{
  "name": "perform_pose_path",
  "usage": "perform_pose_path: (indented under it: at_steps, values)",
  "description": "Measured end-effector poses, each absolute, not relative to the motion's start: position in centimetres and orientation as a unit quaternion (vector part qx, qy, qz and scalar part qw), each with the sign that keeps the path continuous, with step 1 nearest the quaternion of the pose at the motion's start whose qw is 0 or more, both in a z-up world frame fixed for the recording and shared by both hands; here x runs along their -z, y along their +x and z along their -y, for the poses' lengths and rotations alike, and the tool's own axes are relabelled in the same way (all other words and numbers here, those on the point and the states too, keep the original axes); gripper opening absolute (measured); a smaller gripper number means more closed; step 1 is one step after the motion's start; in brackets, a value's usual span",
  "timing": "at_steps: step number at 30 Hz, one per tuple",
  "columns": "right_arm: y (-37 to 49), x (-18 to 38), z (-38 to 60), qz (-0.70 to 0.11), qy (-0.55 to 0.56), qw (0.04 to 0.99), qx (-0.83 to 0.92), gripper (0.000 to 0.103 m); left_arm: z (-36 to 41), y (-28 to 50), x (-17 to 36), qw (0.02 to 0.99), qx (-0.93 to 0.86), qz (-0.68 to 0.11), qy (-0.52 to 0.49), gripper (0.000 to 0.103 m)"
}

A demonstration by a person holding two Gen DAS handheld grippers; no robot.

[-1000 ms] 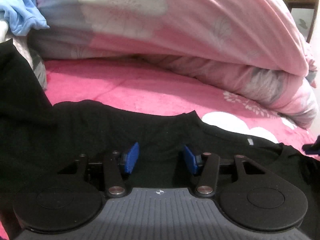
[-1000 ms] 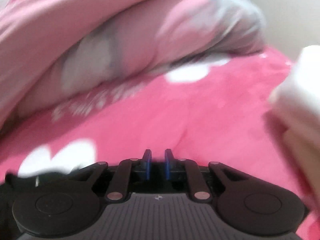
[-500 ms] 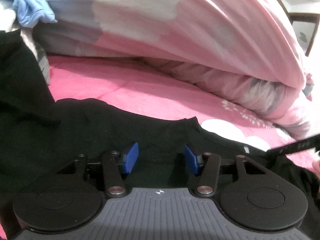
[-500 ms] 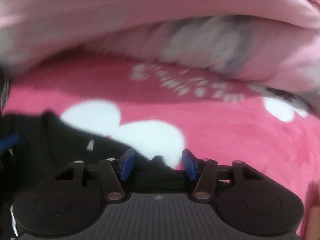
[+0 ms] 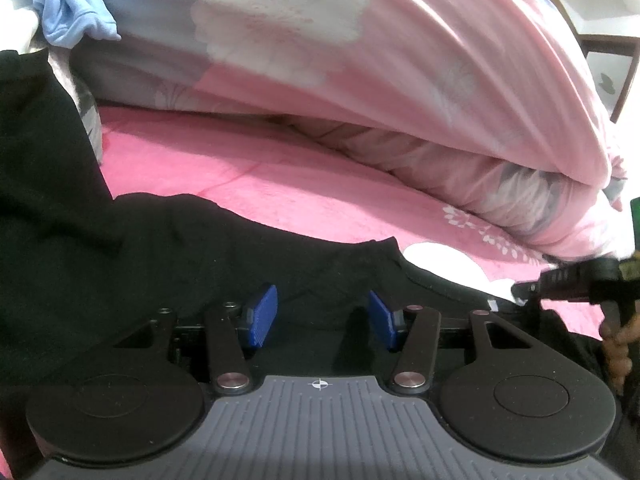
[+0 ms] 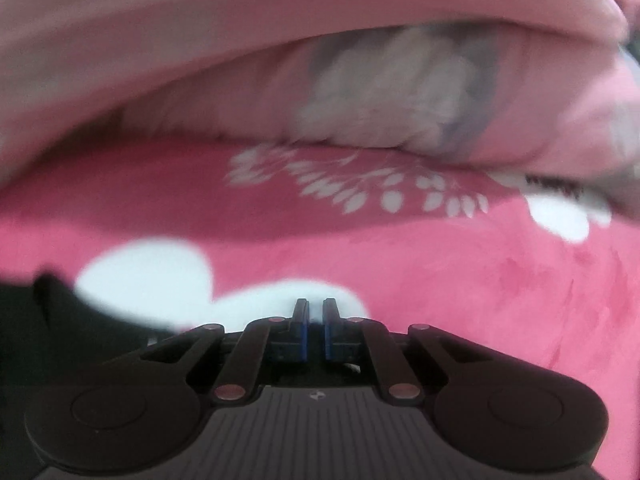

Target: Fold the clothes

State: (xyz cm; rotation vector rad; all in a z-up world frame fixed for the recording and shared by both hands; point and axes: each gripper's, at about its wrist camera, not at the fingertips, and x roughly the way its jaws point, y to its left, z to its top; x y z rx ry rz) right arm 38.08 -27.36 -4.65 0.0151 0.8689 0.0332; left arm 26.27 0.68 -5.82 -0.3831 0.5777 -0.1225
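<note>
A black garment (image 5: 160,264) lies spread on the pink bed sheet (image 5: 240,176), its far edge rippled. My left gripper (image 5: 322,318) hovers low over it, open, with black cloth under and behind the blue pads (image 5: 262,316). In the left wrist view, my right gripper (image 5: 520,290) comes in from the right edge at the garment's right end, held by a hand (image 5: 618,348). In its own view the right gripper (image 6: 316,320) is closing, its jaws almost together on a thin dark bit of the garment's edge (image 6: 48,320), mostly hidden by the fingers.
A bulky pink floral quilt (image 5: 360,80) is heaped along the far side of the bed and overhangs the sheet (image 6: 480,272). A light blue cloth (image 5: 68,12) lies on the pile at top left. Wooden furniture (image 5: 612,48) stands at the far right.
My right gripper swung left from bare sheet to the garment's edge, opened wide, then closed. It now shows at the right of the left wrist view. The left gripper stayed put.
</note>
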Motion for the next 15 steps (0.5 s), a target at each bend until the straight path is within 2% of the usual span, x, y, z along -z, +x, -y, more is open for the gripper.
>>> perform_pose_path:
  at_steps: [5,7,11,13,15]
  values:
    - [38.8,4.4,31.2,-0.396,0.126,0.909,0.018,0.008,-0.8,26.2,5.9,0.938,0.062,-0.282,-0.19,0.052]
    - [37.6,3.5,32.8,-0.384,0.141,0.911,0.053,0.016,-0.9,26.3,6.0,0.938,0.063,-0.282,-0.193,0.053]
    - [30.7,1.3,37.1,-0.386,0.209,0.898,0.037,0.019,-0.9,26.3,6.0,0.937,0.065,-0.283,-0.194,0.053]
    - [26.7,0.6,39.6,-0.407,0.254,0.877,0.01,0.036,-0.9,26.3,6.0,0.937,0.065,-0.283,-0.193,0.053]
    - [22.0,0.0,42.3,-0.41,0.287,0.865,0.014,0.038,-0.9,26.3,6.0,0.937,0.065,-0.283,-0.193,0.053]
